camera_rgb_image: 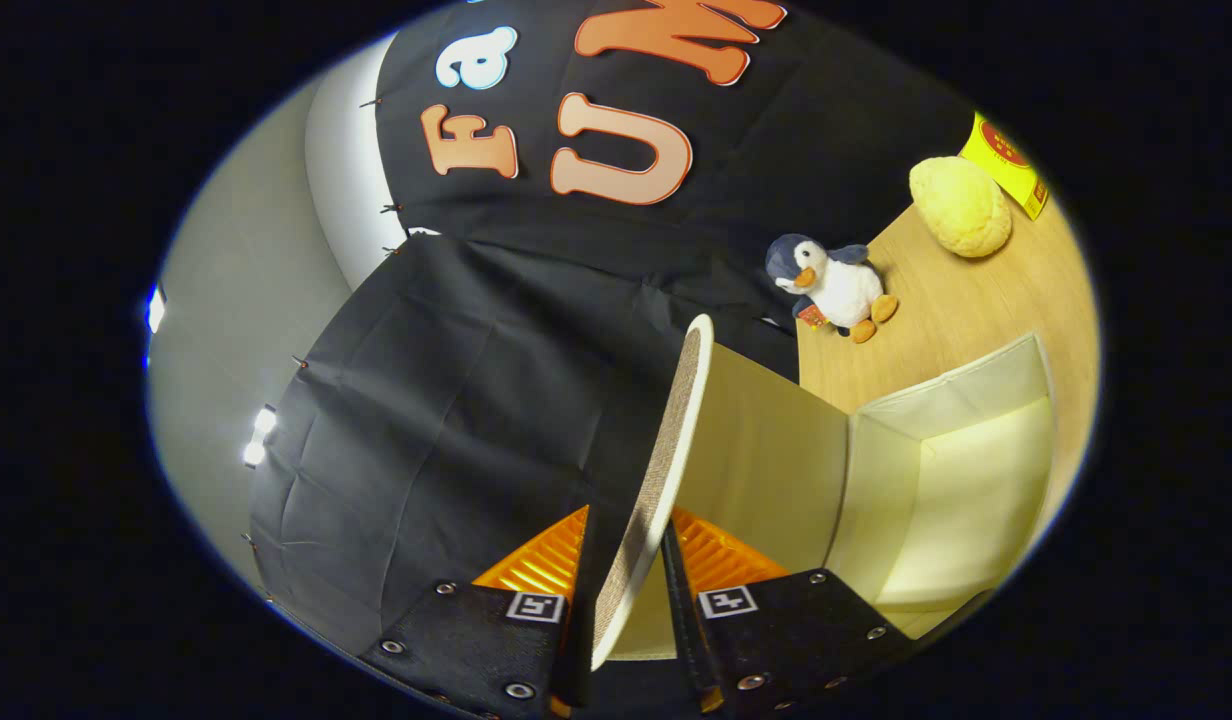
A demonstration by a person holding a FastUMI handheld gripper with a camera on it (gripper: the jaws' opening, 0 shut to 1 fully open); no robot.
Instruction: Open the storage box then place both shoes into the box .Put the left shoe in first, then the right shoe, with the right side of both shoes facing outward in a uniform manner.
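The storage box (961, 470) stands open on the wooden table, its pale cream inside bare. Its lid (666, 470) is raised on edge, woven outer face to the left, cream inner face toward the box. My gripper (626, 560) is shut on the lid's near edge, one finger on each face. The view is tilted, so the table slopes up to the right.
A plush penguin (831, 285) sits on the wooden table (966, 300) just beyond the box. Farther back lie a yellow bun-shaped plush (961, 205) and a yellow carton (1011, 165). Black cloth walls stand behind the lid and to its left.
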